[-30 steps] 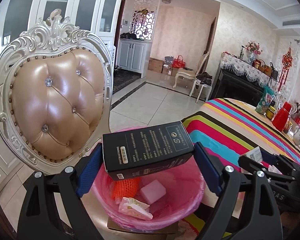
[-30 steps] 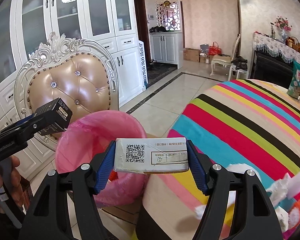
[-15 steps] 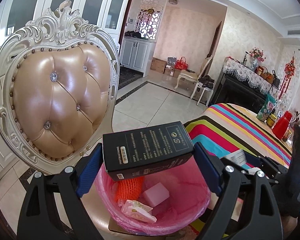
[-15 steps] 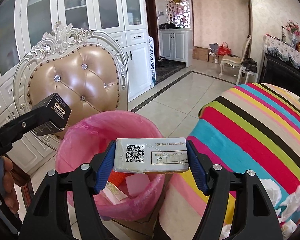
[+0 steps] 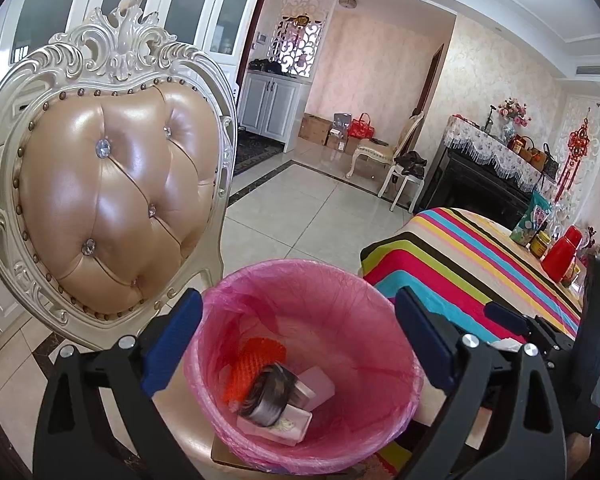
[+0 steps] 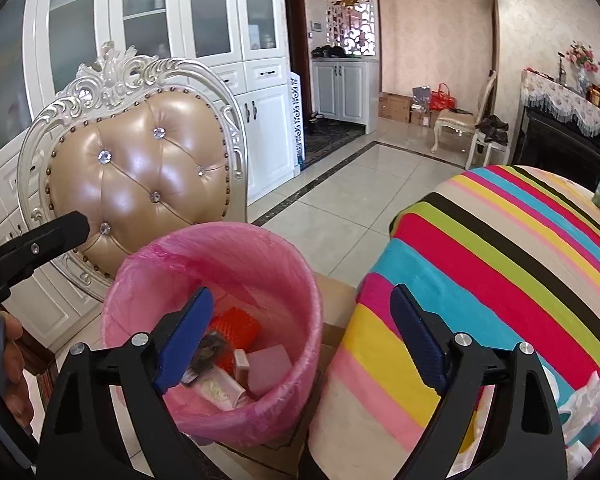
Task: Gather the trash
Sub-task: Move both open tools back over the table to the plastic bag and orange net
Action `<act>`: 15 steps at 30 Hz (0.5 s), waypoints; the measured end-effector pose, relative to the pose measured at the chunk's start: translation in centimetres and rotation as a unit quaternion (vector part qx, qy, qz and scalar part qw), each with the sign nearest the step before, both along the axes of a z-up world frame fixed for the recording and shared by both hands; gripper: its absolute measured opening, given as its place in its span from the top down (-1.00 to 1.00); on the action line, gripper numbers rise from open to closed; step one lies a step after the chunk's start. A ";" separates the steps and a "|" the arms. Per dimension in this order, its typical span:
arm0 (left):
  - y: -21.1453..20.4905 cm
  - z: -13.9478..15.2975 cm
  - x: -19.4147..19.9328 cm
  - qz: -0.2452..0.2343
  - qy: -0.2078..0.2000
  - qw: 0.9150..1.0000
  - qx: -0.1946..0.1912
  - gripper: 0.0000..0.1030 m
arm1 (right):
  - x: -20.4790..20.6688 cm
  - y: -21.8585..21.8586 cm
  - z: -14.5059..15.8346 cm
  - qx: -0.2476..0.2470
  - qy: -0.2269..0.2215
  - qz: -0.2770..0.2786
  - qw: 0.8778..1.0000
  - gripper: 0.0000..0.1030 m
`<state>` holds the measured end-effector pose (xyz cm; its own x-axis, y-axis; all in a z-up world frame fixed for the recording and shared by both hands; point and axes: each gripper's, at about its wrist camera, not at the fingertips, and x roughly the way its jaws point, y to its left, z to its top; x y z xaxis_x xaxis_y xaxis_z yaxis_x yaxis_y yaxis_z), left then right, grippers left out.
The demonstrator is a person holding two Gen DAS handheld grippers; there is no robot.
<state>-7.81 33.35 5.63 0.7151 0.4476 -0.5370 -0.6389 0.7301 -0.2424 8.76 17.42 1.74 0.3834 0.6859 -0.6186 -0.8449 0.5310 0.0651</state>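
No lettering is showing clearly enough to read in either view; the white panel (image 6: 297,120) standing beside the cabinets is carrying a column of dark characters, but they are coming through too small and blurred to make out, and the trash lying in the pink bin (image 5: 380,320) is showing no legible print

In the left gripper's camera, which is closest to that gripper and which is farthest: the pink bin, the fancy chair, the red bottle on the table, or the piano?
1. Pink bin: right below the open left gripper, between its fingers.
2. Fancy chair: just behind the bin, on the left.
3. Red bottle: on the striped table, to the right.
4. Piano: against the far wall, right.
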 end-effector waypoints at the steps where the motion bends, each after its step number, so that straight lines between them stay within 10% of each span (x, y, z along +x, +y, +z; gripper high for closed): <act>1: -0.1 0.0 0.0 0.000 0.000 1.000 0.000 -0.82 | 0.2 -0.4 0.1 0.002 -0.001 -0.004 1.000 -0.65; 15: -3.7 0.1 2.1 -0.028 -0.007 0.999 0.022 -0.82 | 2.7 -8.0 1.1 0.013 -0.018 -0.074 0.997 -0.65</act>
